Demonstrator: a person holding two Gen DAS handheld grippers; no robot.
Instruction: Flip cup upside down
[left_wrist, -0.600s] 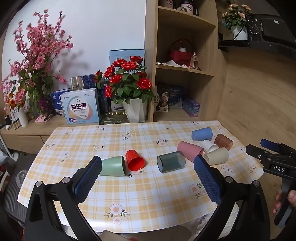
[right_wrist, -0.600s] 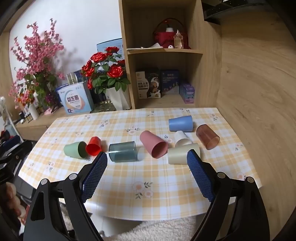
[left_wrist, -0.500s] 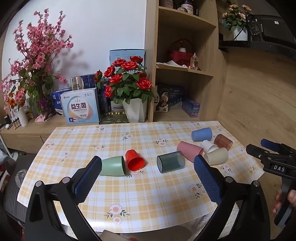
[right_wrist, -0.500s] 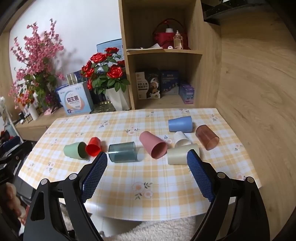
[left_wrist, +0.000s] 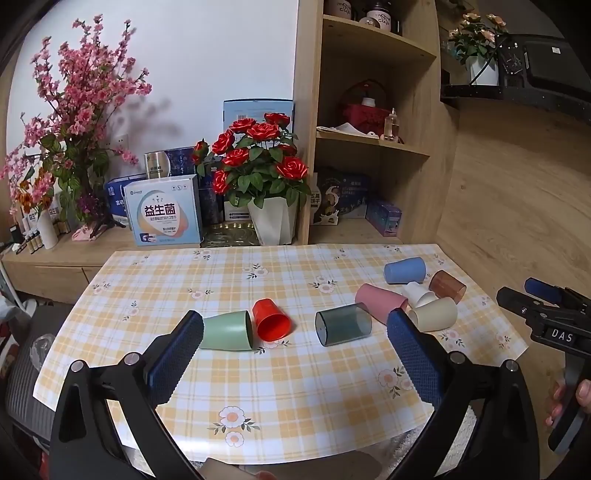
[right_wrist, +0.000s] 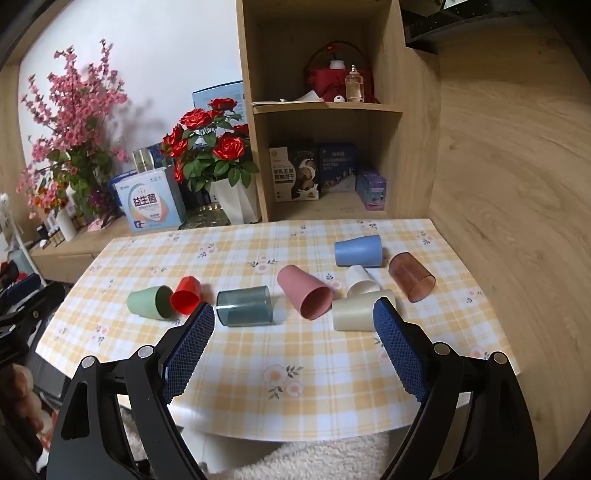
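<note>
Lying sideways: cups (right_wrist: 243, 305), mouths mixed directions | left gripper (left_wrist: 295, 334), right gripper (right_wrist: 293, 325) fingers spread, empty

Potted roses (left_wrist: 264, 173); pink blossom branches (left_wrist: 79, 110)

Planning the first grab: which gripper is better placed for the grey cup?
Either could; slight edge right. The right gripper is open, with the grey cup lying just ahead of its left finger. The left gripper is open too.
</note>
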